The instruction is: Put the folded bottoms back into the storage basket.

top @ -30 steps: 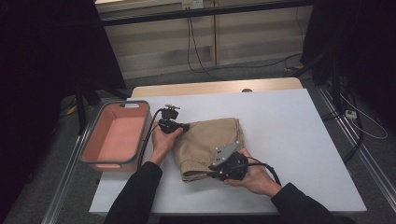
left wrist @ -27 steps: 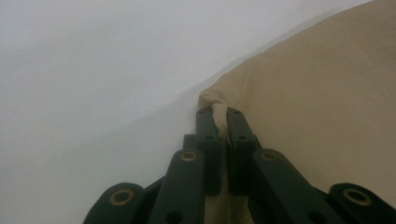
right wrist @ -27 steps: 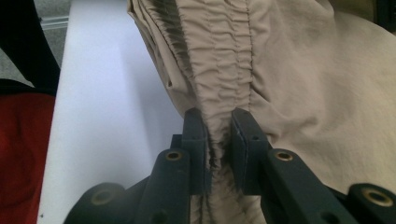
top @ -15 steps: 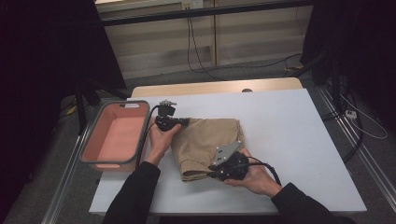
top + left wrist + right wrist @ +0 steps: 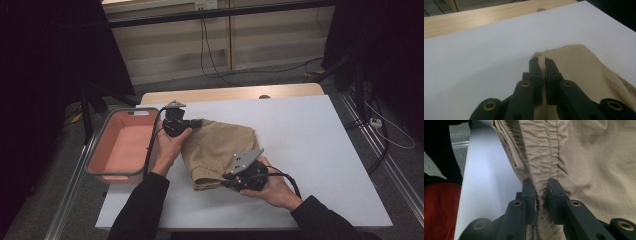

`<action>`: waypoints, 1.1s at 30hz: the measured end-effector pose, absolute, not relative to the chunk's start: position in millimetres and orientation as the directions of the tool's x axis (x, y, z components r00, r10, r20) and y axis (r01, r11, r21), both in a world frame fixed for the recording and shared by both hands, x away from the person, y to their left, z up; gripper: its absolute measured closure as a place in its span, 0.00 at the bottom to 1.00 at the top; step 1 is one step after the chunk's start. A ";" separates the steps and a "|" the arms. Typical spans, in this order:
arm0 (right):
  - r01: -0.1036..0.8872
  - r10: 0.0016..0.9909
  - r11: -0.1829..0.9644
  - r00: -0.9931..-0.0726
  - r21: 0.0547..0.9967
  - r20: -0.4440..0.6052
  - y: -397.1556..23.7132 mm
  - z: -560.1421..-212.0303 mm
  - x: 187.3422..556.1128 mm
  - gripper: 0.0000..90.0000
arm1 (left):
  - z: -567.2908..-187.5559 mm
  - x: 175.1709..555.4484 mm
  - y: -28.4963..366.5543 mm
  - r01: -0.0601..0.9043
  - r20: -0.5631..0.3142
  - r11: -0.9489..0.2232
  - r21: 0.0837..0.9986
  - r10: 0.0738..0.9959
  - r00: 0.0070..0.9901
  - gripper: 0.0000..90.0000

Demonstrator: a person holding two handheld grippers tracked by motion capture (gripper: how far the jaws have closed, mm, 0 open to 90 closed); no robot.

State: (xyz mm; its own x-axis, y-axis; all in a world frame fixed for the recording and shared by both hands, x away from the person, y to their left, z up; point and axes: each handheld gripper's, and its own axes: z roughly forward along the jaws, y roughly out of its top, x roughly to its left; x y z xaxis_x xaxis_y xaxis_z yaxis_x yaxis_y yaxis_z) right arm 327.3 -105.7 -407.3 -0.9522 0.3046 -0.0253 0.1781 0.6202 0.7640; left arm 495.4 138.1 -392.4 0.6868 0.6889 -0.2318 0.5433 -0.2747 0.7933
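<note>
Item: tan garment (image 5: 220, 150), folded into a compact bundle, with a gathered elastic band along one edge, seen close in the right gripper view (image 5: 544, 152). It lies on the white worktop (image 5: 310, 150), left of centre and near the person's side, just beside the pink bin (image 5: 122, 150) that stands off the worktop's left edge.

Left hand-held gripper (image 5: 196, 122): at the bundle's far left corner, jaws clamped narrow on a pinch of cloth, seen between them in the left gripper view (image 5: 541, 63). That corner looks raised a little off the worktop.

Right hand-held gripper (image 5: 226, 182): at the near edge of the bundle, jaws closed on the gathered band, which bunches between them (image 5: 540, 186).

Progress, as judged from the layout:
- Done: the garment appears already folded; both grips are taken at opposite ends of the bundle.
- In hand: probably the start of a lift, the left end leading.
- Left: if the bin is the goal, which its place beside the bundle suggests, the carry leftward over its rim, the lowering in, and the release of both grips all remain. The bin's floor is bare.

Condition note: the folds are loose at the open side, so an uneven lift could let the bundle sag or unfold between the two grips.
</note>
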 end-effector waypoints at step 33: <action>0.139 0.313 0.542 -0.949 0.829 -0.046 -90.2 -384.3 336.1 0.87 | -347.9 493.3 157.5 0.469 -0.200 -0.219 0.855 0.696 0.689 0.97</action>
